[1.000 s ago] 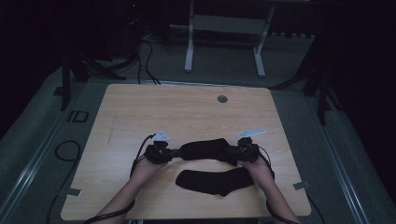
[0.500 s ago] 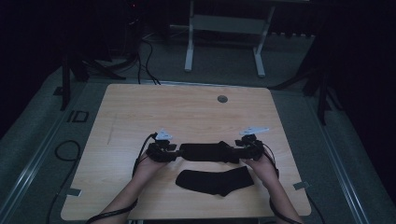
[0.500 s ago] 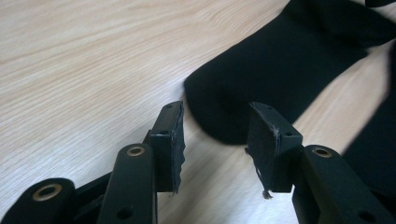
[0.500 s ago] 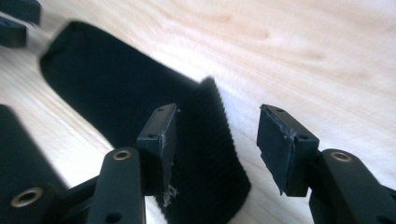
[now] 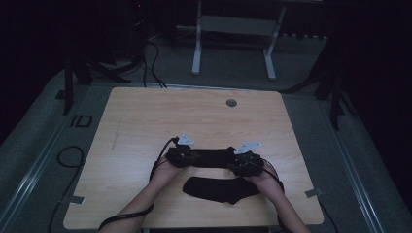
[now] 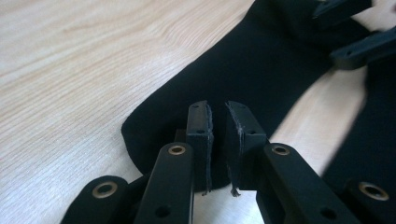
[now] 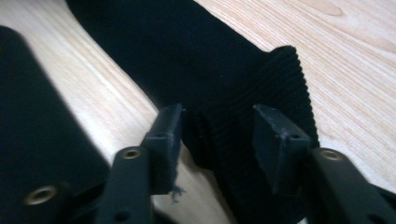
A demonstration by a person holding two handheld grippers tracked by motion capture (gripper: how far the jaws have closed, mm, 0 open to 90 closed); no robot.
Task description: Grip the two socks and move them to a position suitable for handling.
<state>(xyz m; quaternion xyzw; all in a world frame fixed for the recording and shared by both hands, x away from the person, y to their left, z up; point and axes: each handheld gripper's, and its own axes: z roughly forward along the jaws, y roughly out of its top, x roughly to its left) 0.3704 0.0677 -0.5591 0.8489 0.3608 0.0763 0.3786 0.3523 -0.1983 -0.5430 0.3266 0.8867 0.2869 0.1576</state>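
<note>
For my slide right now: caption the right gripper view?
Right gripper straddles a black sock's ribbed cuff on the wooden table.

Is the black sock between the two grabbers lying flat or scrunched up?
Flat and stretched out. The far sock lies long on the table between the left gripper and right gripper; its ribbed cuff shows no bunching.

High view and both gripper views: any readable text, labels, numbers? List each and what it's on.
"ID": dark letters on the grey floor, just left of the table, in the high view.
No other text reads. The socks, the left gripper and the right gripper carry no visible marking, and the wooden tabletop bears none either.
</note>
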